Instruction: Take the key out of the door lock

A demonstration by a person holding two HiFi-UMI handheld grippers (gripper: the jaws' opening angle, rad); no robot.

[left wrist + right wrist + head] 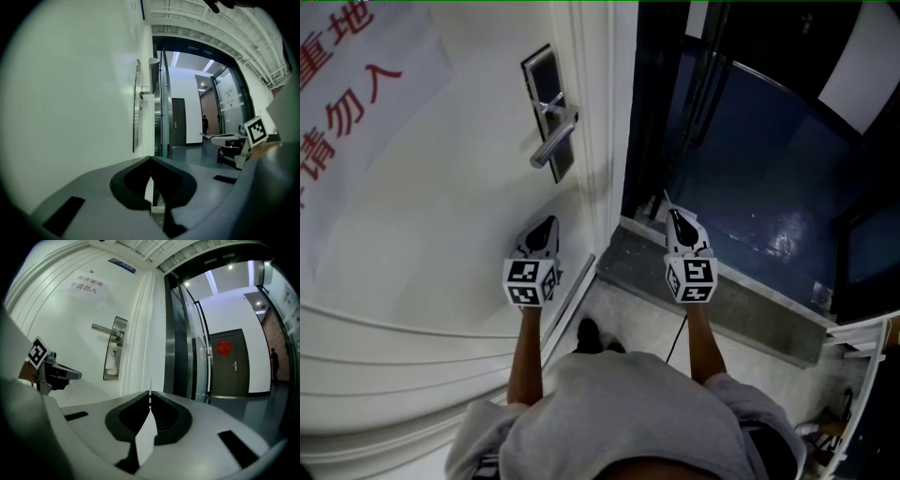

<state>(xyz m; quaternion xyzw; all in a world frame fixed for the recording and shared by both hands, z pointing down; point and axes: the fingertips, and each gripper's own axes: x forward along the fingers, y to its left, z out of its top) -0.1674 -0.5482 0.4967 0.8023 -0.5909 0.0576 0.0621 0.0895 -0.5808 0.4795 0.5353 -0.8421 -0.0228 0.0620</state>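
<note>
The white door carries a steel lock plate (546, 103) (115, 350) with a lever handle (555, 141) (105, 328); its keyhole (114, 352) shows below the lever with nothing sticking out. My right gripper (672, 216) (150, 397) hangs by the door's edge over the threshold, shut on a thin metal blade that looks like the key (150, 383) (662, 201), seen edge-on past the tips. My left gripper (547, 225) (151, 161) is shut and empty, close to the door face below the lock.
A paper notice with red characters (356, 103) is stuck on the door. Right of the door frame lie a grey stone threshold (722, 295) and a dark glossy corridor floor (759, 187). Across the corridor stands a dark door with a red ornament (225, 362).
</note>
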